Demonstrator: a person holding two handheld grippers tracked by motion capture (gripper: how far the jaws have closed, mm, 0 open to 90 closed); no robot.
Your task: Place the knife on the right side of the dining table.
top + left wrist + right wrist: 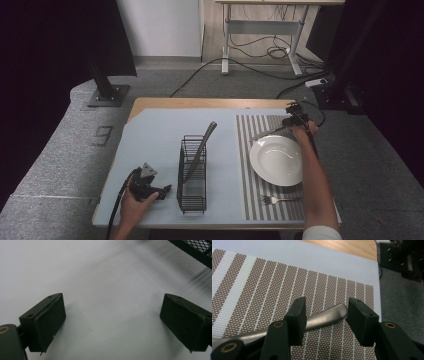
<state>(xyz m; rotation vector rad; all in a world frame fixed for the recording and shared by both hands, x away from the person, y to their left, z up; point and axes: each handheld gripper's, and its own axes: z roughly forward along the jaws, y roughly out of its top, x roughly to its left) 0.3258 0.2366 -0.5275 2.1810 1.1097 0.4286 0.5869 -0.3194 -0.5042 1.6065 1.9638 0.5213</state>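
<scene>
Nearest the person, the left tool [162, 192] rests low on the pale worktop [150, 150], jaws spread wide with nothing between them, just beside the black wire rack [192, 175]. A dark-handled utensil [200, 147] leans in that rack, its handle poking out over the far end. Across on the striped placemat [245, 165], a fork [280, 200] lies near the front edge, and the white plate [277, 160] sits just beyond it.

Farthest out, the right tool [325, 315] hovers at the mat's far corner, jaws parted and straddling the rounded handle end of a metal utensil [324, 317]. It lies flat on the mat beyond the plate; its working end can't be made out. One jaw looks close to the metal, the other apart from it, so nothing is gripped yet.

That piece looks stiff, light and smooth — slippery steel, likely to twist if pinched at the very tip. A hold slightly further down the handle, where it is broad and flat, seems safer.
</scene>
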